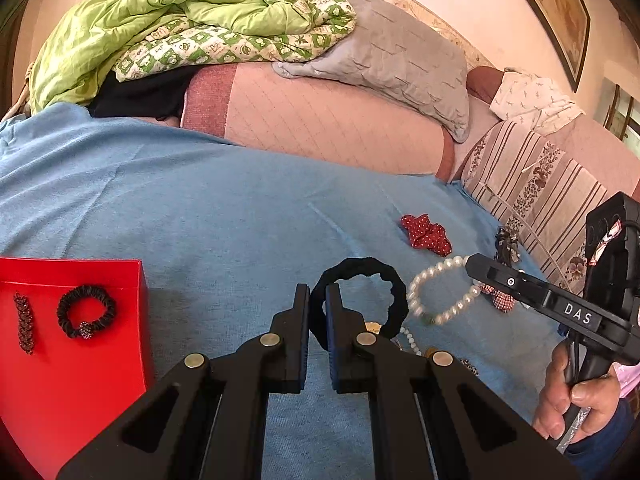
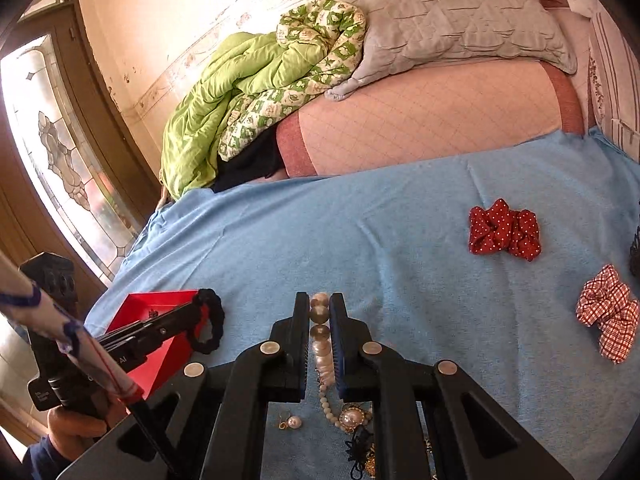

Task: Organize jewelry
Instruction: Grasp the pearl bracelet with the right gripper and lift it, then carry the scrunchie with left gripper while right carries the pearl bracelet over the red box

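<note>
My left gripper [image 1: 318, 294] is shut on a black hair tie [image 1: 362, 266], whose loop stands up past the fingertips above the blue cloth. In the right wrist view the left gripper [image 2: 196, 306] holds that hair tie [image 2: 214, 320] beside the red box [image 2: 160, 304]. My right gripper [image 2: 320, 300] is shut on a white pearl bracelet [image 2: 320, 314], pearls stacked between the pads. From the left wrist view the right gripper [image 1: 474, 266] holds the pearl bracelet [image 1: 436, 270] lifted, its loop hanging. The red box [image 1: 100, 276] holds a black beaded scrunchie [image 1: 86, 312] and a dark beaded strip [image 1: 24, 324].
On the blue cloth [image 2: 400, 240] lie a red dotted scrunchie [image 2: 504, 230] and a red-checked scrunchie [image 2: 608, 312]. A pearl earring [image 2: 294, 422], a pearl brooch [image 2: 352, 416] and a thin bead strand lie under the right gripper. Green quilt and grey pillow sit behind.
</note>
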{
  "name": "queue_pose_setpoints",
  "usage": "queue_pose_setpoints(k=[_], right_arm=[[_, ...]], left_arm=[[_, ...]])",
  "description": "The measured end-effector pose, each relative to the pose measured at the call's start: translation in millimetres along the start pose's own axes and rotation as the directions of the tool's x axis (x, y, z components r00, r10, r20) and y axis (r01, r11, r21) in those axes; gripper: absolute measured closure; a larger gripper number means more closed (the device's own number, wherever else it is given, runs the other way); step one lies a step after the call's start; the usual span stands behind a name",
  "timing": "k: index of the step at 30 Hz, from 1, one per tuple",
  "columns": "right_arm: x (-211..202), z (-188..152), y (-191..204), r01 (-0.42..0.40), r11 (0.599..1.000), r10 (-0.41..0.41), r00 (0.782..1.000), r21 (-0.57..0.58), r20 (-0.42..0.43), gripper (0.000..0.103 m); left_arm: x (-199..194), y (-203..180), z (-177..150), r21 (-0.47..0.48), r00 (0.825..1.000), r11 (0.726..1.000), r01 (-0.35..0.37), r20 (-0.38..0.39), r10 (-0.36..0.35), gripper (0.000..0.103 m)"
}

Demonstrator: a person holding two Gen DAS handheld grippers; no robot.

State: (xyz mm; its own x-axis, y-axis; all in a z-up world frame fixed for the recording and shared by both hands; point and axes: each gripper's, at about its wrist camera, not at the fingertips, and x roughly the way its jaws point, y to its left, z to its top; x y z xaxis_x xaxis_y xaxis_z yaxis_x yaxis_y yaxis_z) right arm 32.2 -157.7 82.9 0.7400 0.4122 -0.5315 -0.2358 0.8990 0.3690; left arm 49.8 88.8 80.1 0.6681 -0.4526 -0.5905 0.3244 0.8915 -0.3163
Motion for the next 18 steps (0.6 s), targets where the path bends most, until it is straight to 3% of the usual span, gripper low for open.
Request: queue_pose_setpoints(k=[18], right_arm=[[3.7,-2.8,7.7,-0.025,1.000,0.025,1.000,-0.005,-0.010,0.092]], left_arm=[[-7.5,0.7,-1.2,0.014,1.000,1.000,-0.020,0.011,0.020,0.096]])
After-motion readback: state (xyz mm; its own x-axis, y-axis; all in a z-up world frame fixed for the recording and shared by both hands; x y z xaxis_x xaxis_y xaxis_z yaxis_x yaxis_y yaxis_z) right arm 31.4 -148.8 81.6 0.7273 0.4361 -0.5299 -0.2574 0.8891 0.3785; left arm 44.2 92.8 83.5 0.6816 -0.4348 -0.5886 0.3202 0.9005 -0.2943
